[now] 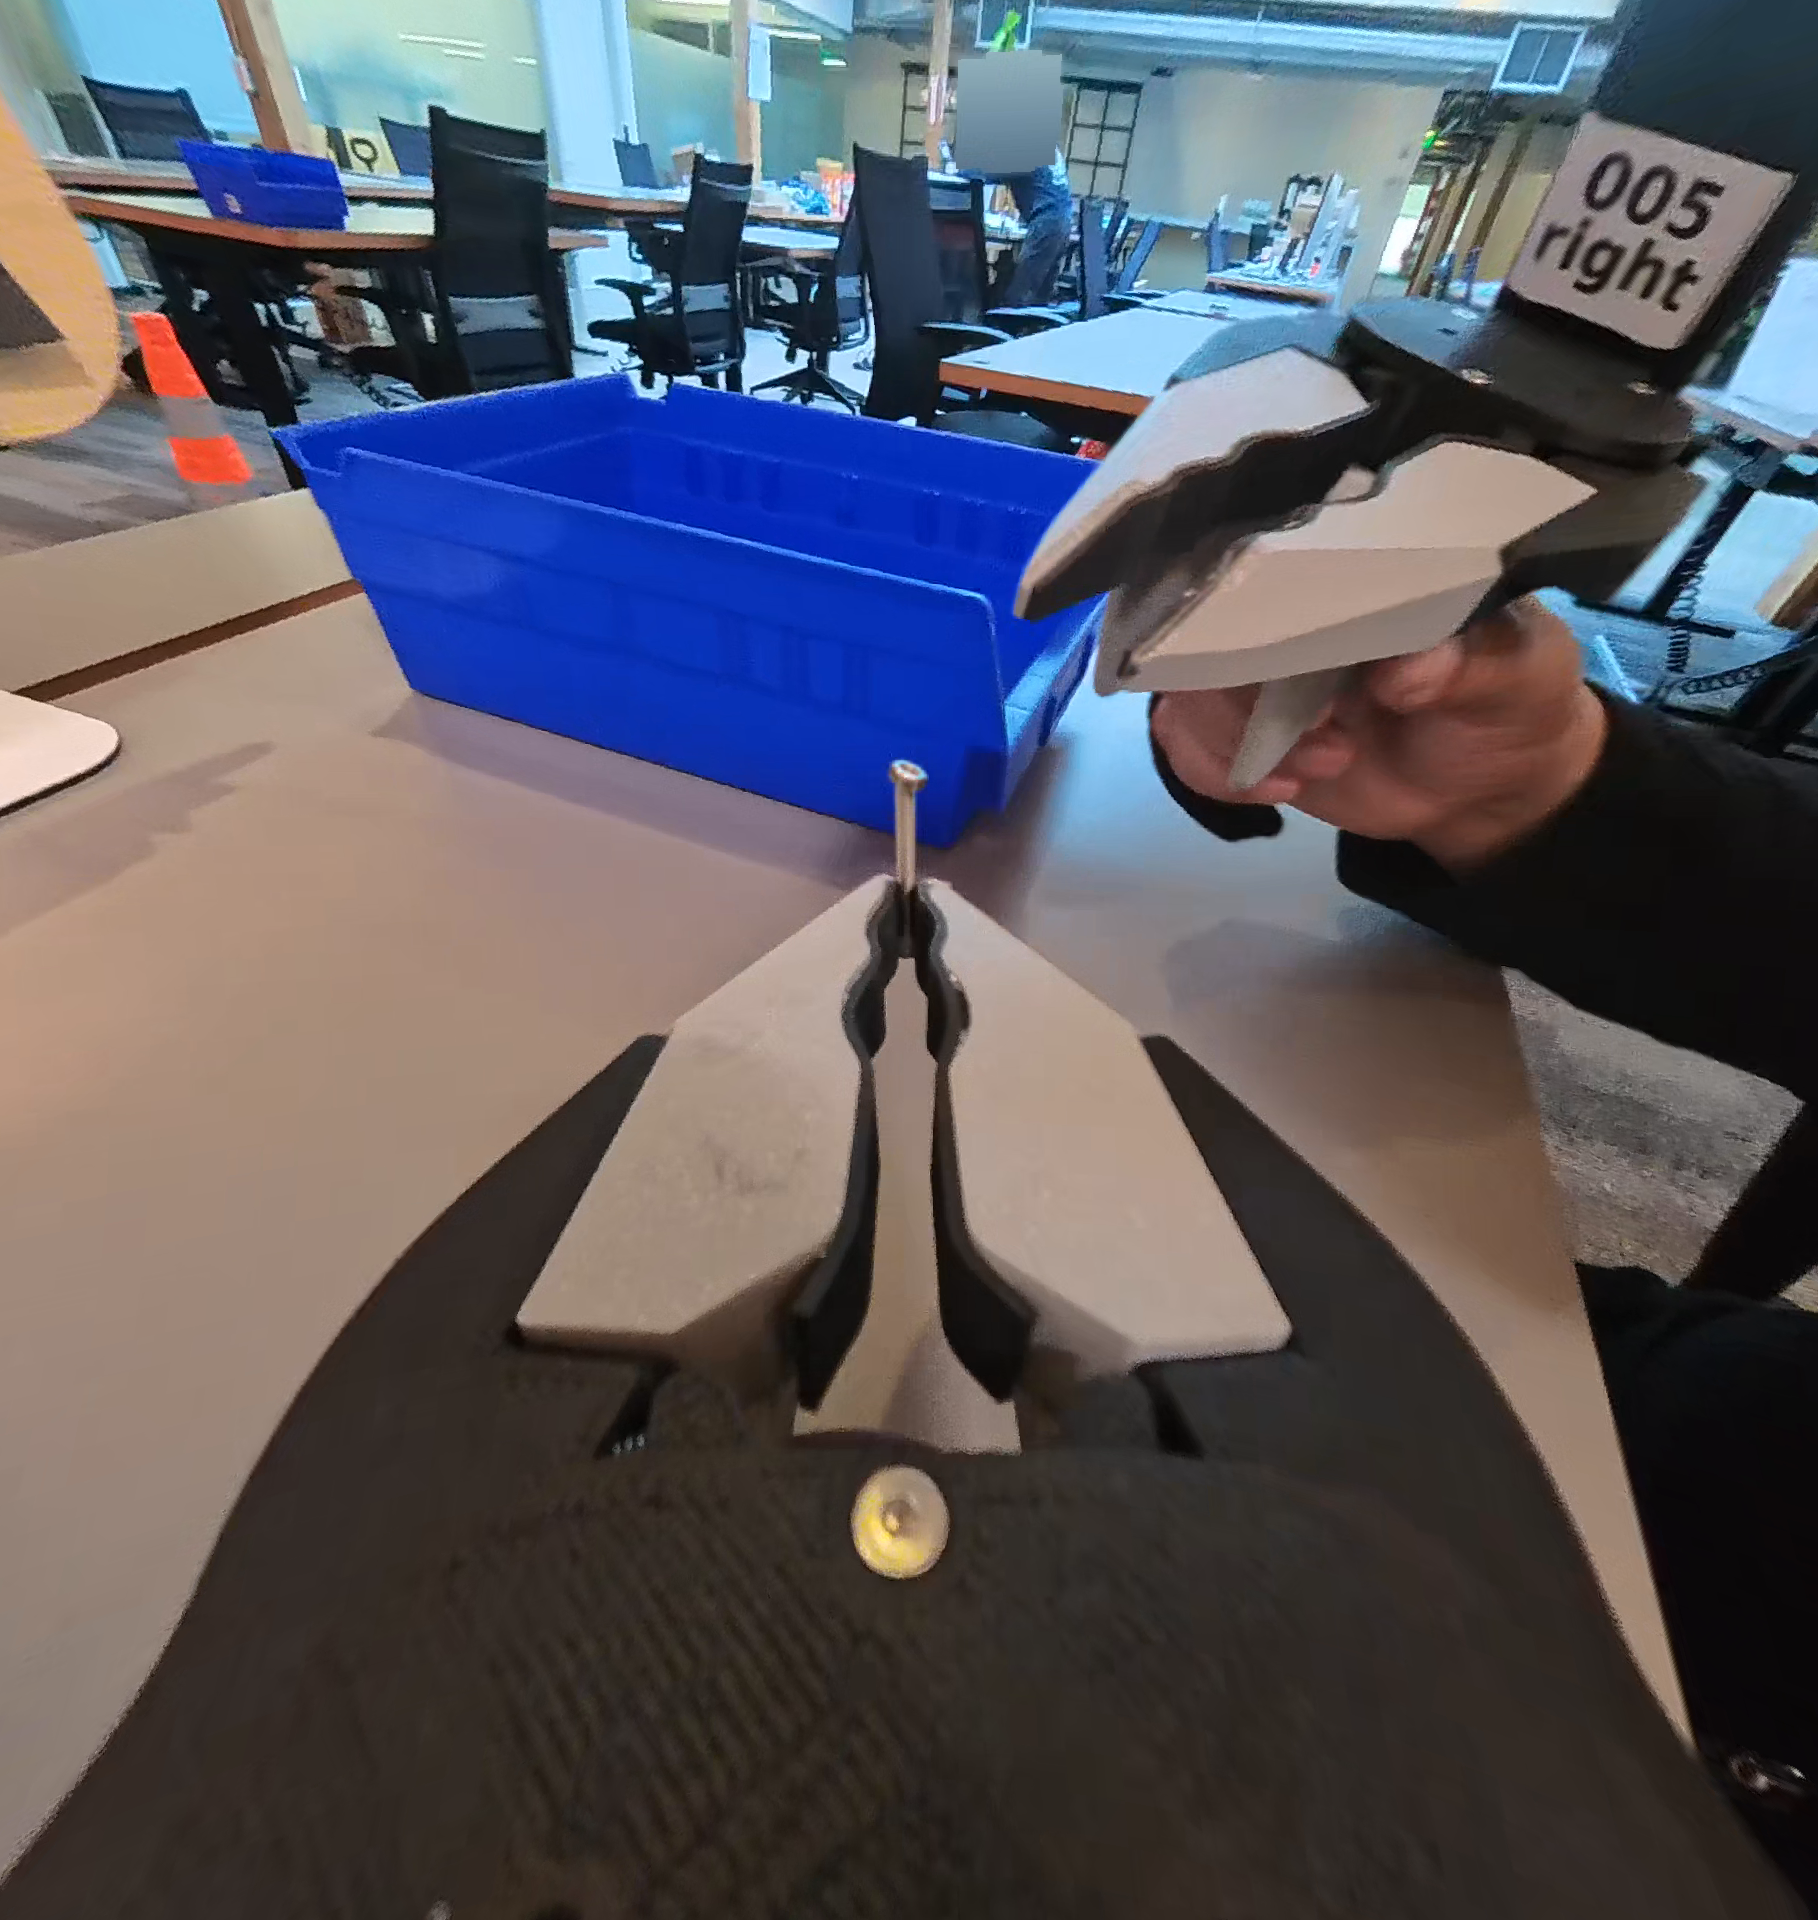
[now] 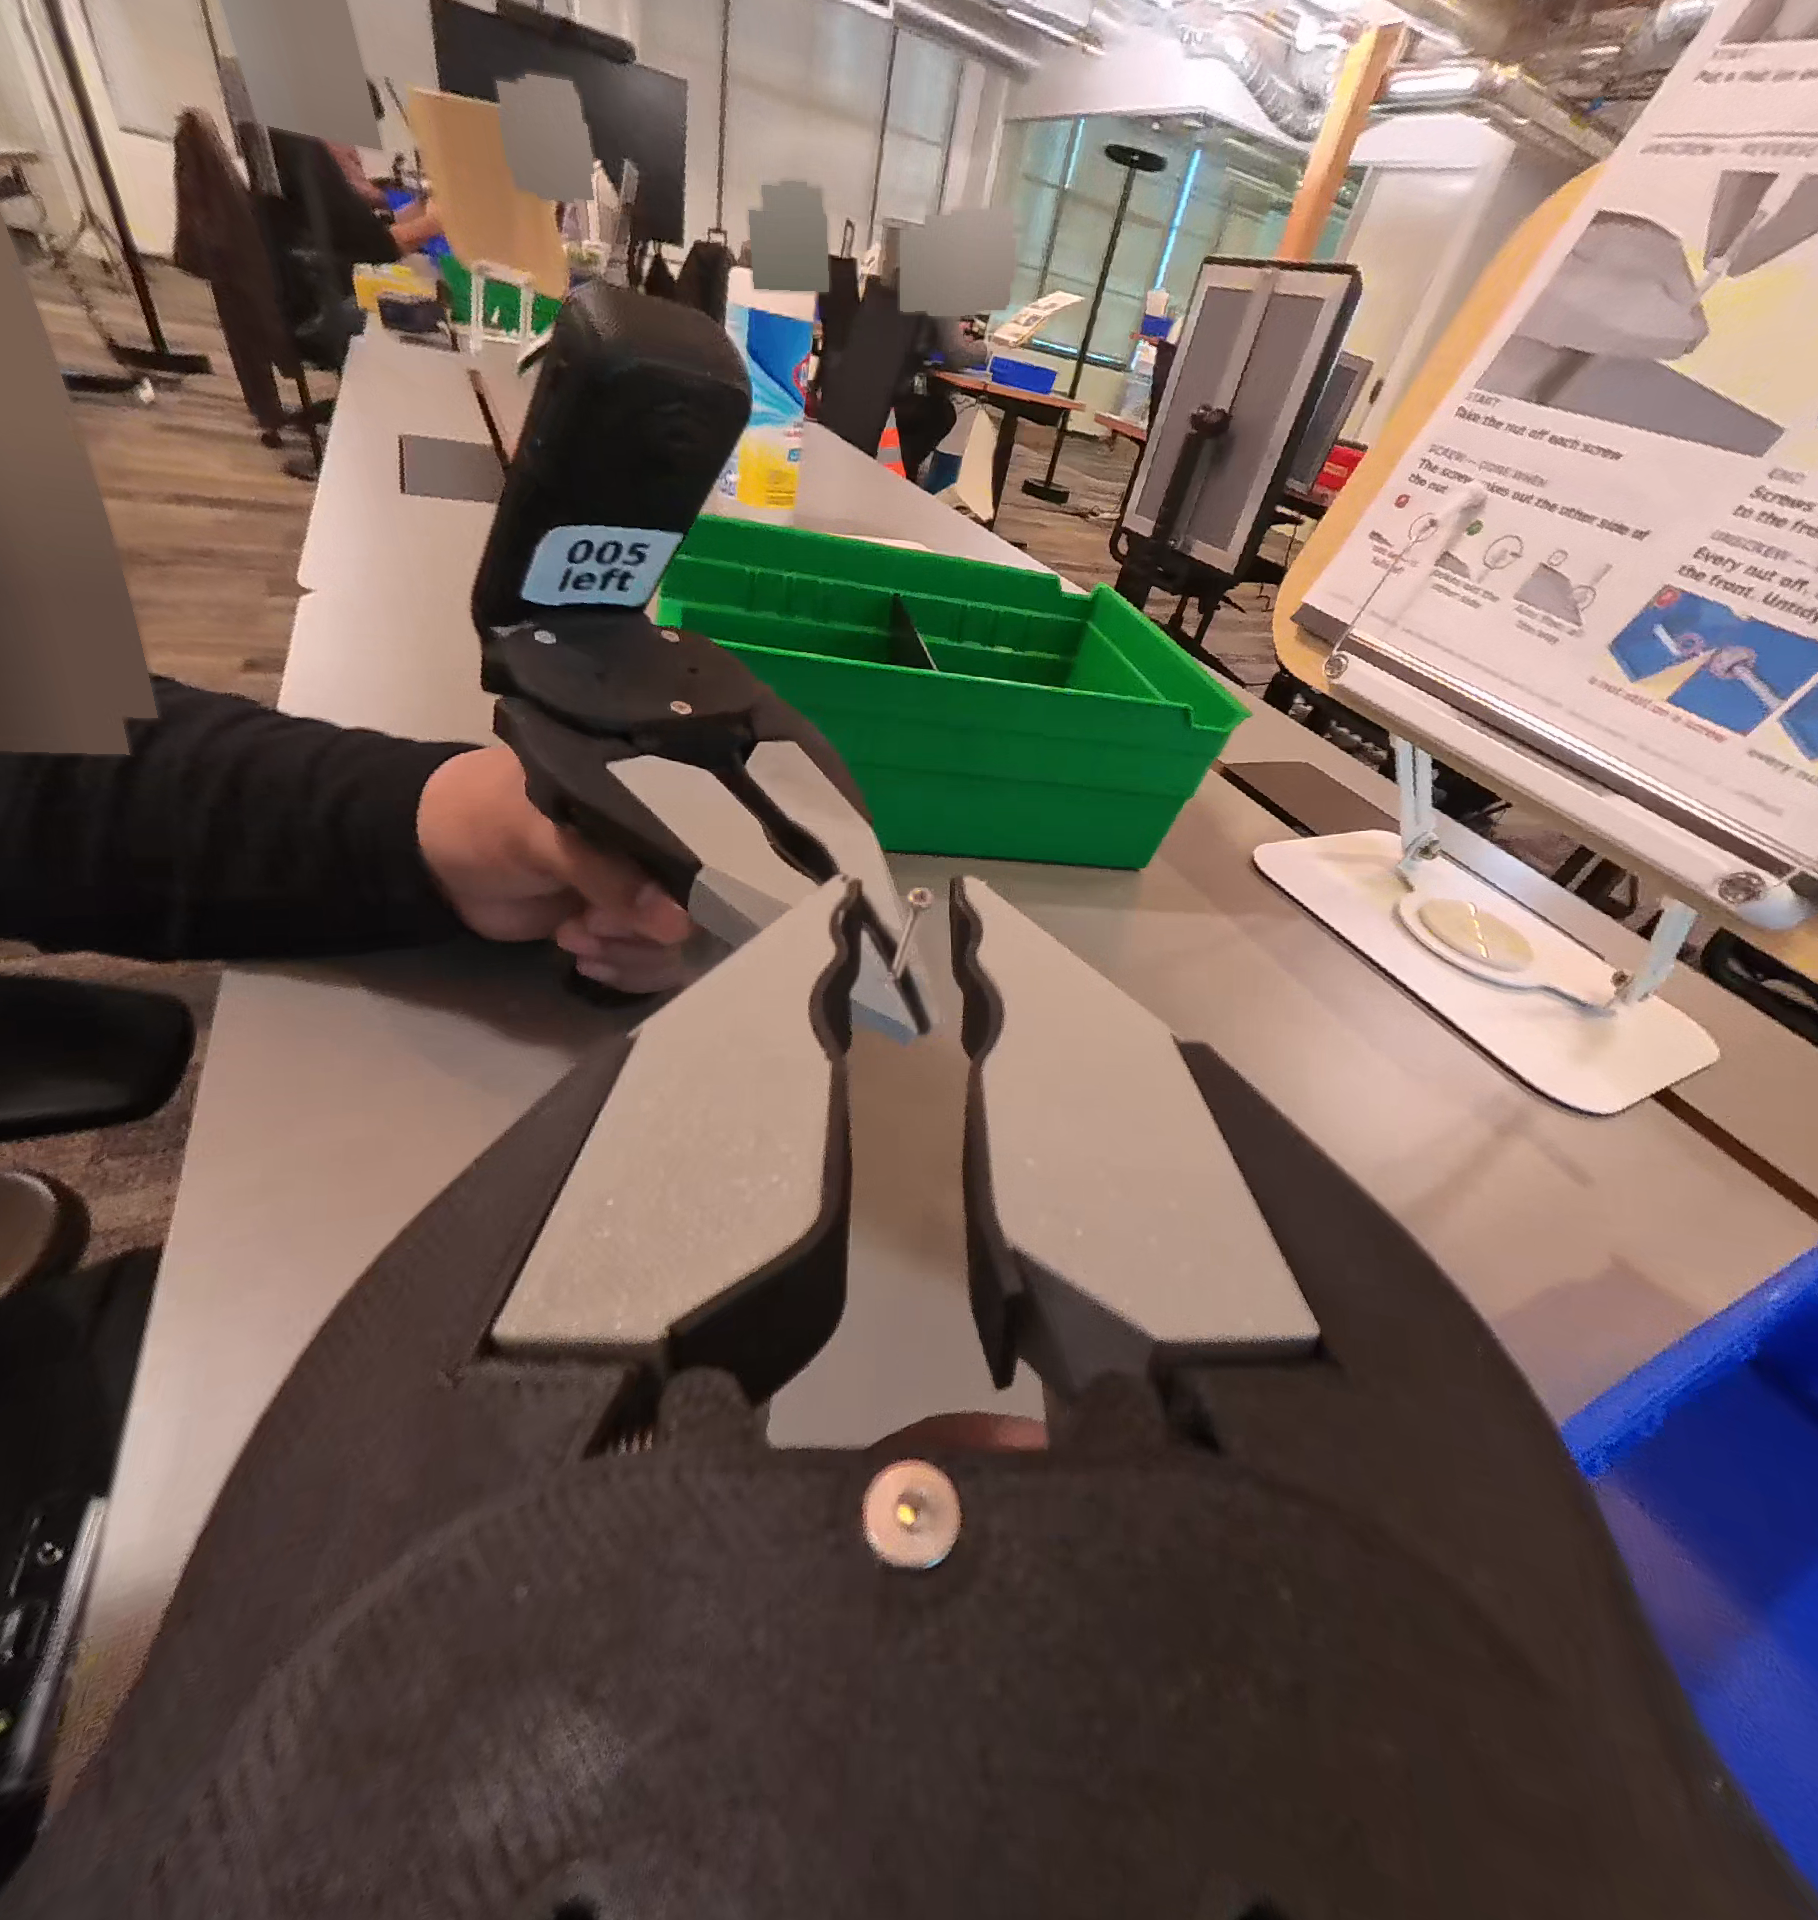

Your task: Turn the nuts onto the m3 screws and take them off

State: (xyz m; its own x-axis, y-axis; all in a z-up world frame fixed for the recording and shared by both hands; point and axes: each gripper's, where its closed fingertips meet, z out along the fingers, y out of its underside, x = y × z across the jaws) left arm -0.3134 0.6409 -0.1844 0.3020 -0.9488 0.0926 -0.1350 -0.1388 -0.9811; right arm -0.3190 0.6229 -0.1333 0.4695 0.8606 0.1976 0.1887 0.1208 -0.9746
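My left gripper [image 1: 905, 896] is shut on a thin silver m3 screw [image 1: 906, 826]. The screw stands head up out of the fingertips, above the grey table [image 1: 365, 935]. Its shaft is bare and no nut shows on it. My right gripper [image 2: 905, 888] is open with a narrow gap, and I see nothing held in it. It points at the screw [image 2: 910, 930] from close by, and the left gripper [image 2: 910, 1013] sits just beyond its tips. In the left wrist view the right gripper [image 1: 1071, 639] hovers up and to the right of the screw, held by a hand [image 1: 1424, 727].
A blue bin [image 1: 676, 582] stands on the table just behind the screw, and its corner shows in the right wrist view [image 2: 1736, 1455]. A green divided bin [image 2: 946, 707] stands farther along. An instruction sheet on a white stand [image 2: 1487, 987] is at the right. There is about 5 cm between the tips of the two grippers.
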